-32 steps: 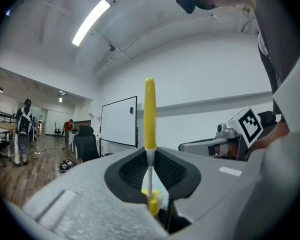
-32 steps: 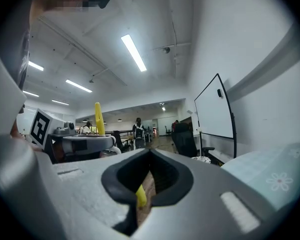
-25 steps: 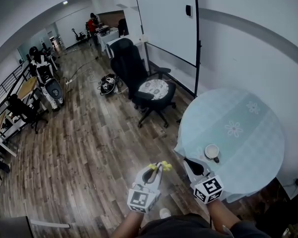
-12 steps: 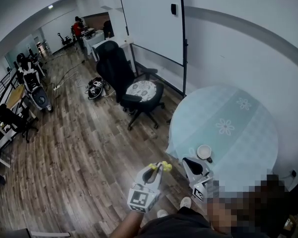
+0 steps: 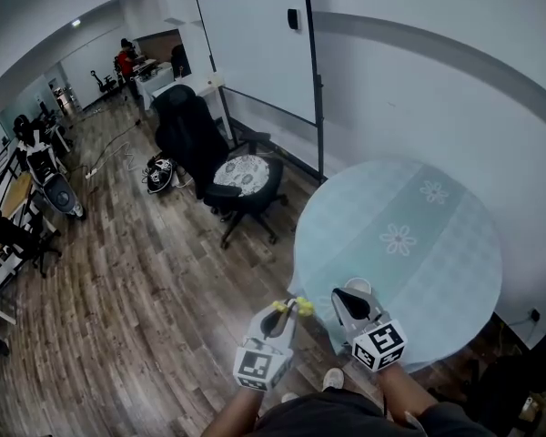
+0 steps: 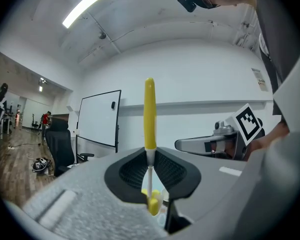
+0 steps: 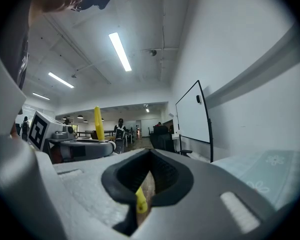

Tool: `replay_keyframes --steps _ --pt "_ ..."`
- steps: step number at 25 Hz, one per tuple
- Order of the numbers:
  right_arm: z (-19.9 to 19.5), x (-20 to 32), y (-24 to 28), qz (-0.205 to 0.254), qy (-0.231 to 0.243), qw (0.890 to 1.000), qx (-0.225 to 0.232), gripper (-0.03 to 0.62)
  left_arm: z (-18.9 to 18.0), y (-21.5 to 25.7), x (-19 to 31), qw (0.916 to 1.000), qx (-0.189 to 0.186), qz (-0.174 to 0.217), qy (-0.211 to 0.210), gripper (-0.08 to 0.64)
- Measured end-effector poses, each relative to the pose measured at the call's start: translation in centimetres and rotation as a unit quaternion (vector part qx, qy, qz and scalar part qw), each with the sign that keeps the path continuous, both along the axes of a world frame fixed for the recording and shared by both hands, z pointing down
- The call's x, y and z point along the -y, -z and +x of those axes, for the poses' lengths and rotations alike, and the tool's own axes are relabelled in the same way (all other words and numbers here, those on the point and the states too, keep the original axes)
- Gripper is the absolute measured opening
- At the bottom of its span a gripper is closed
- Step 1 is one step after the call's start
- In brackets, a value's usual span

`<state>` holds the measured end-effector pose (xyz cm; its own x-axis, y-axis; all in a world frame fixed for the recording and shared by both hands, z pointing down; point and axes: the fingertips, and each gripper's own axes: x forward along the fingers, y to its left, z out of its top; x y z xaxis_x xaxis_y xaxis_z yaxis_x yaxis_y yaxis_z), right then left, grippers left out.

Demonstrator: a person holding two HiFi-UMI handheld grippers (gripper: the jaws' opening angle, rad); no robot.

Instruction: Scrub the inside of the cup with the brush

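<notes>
The left tool (image 5: 288,310) is clamped on the thin white shaft of the yellow brush (image 6: 149,114). The right tool (image 5: 353,300) has its jaws almost together, on nothing I can name. It hangs just beside the cup (image 5: 356,285), which stands at the 7 o'clock edge of the round desk (image 5: 437,244). I think the scrubbing has not yet begun. To do it well, the right tool should first steady the cup, because it stands close to the edge. Then the brush can enter from 9 o'clock, straight down inside.

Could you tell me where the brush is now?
The brush sits low centre in the head view, clamped in the left tool, left of the right tool.
</notes>
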<state>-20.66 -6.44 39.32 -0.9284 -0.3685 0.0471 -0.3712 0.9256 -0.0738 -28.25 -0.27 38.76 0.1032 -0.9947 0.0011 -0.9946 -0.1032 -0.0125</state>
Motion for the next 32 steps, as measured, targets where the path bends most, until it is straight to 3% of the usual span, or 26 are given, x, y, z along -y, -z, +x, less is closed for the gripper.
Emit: replay_keyframes --steps 18,32 --pt "6.4 13.7 -1.2 -0.007 -0.04 0.999 -0.002 0.002 5.9 -1.2 14.4 0.999 0.001 -0.011 -0.042 0.04" --pt "9.9 17.9 -4.7 -0.027 -0.055 0.998 -0.022 0.002 10.2 -4.9 20.4 0.9954 -0.016 -0.049 -0.081 0.04"
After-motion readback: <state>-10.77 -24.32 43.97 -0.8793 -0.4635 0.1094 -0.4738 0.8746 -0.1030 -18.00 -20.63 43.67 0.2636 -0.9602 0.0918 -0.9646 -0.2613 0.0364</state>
